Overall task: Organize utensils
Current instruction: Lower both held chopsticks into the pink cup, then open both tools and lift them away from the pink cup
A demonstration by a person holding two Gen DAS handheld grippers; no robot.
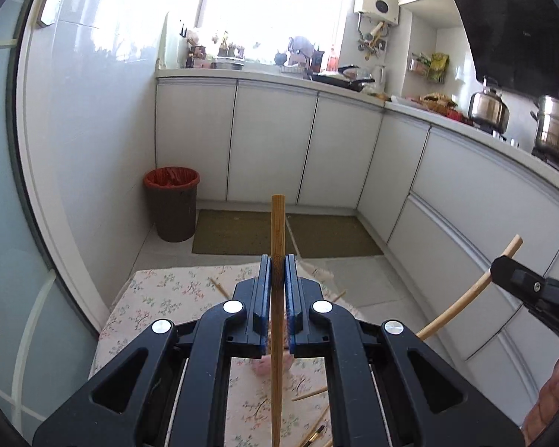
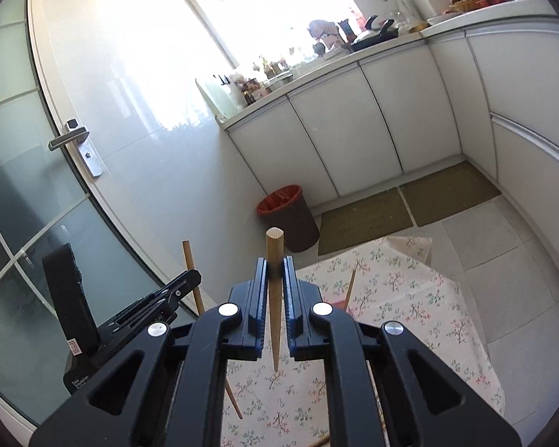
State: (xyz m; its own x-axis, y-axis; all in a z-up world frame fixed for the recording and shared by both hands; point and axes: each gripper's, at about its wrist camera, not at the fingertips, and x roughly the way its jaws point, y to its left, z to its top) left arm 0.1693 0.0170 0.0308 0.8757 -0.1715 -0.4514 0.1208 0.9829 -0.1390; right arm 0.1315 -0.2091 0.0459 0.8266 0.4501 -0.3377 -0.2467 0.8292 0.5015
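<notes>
My left gripper (image 1: 278, 262) is shut on a brown bamboo chopstick (image 1: 278, 231) that stands upright between the pads, well above the table. My right gripper (image 2: 275, 264) is shut on a paler wooden chopstick (image 2: 274, 249), thick end up, tip down. The right gripper (image 1: 503, 270) with its pale chopstick (image 1: 462, 301) shows at the right of the left wrist view. In the right wrist view the left gripper (image 2: 190, 279) and its chopstick (image 2: 190, 260) appear at lower left. Several loose chopsticks (image 1: 311, 395) lie on the floral tablecloth (image 1: 160, 298) below.
A brown bin with a red liner (image 1: 172, 205) stands on the floor by white cabinets (image 1: 272, 141). Two green mats (image 1: 234, 232) lie before them. A glass door with a handle (image 2: 69, 139) is at left. Pots (image 1: 557, 130) sit on the counter at right.
</notes>
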